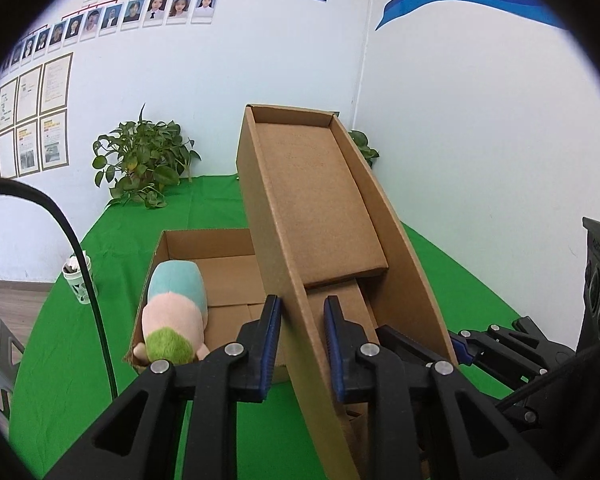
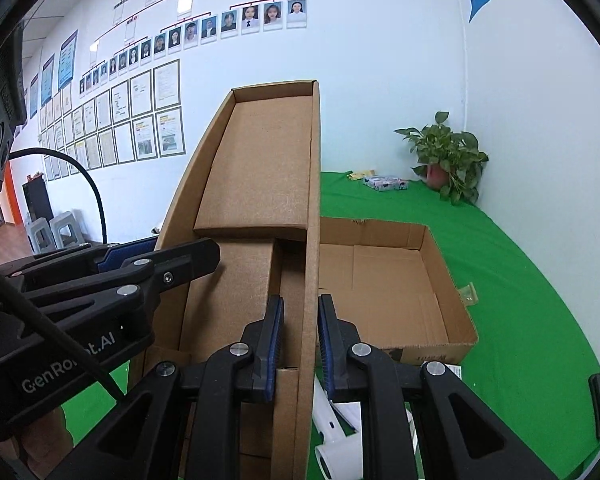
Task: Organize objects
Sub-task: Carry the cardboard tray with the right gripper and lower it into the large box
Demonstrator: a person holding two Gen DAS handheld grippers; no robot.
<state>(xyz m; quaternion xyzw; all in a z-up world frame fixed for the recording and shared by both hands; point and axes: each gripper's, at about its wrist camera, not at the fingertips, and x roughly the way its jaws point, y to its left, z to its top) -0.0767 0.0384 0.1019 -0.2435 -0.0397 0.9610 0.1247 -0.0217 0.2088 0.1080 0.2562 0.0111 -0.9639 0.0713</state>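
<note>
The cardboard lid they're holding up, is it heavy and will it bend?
The cardboard lid is probably light: thin corrugated walls, nothing inside. The left gripper and right gripper each straddle one side wall, so it may flex or wobble, tilted upright.

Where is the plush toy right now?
In the left wrist view, the plush toy lies inside the open cardboard box, against its left wall, left of the raised lid.

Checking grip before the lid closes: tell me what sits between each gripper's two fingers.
Left wrist view: the lid's left side wall stands between the left gripper's fingers. Right wrist view: its right wall stands between the right gripper's fingers.
</note>
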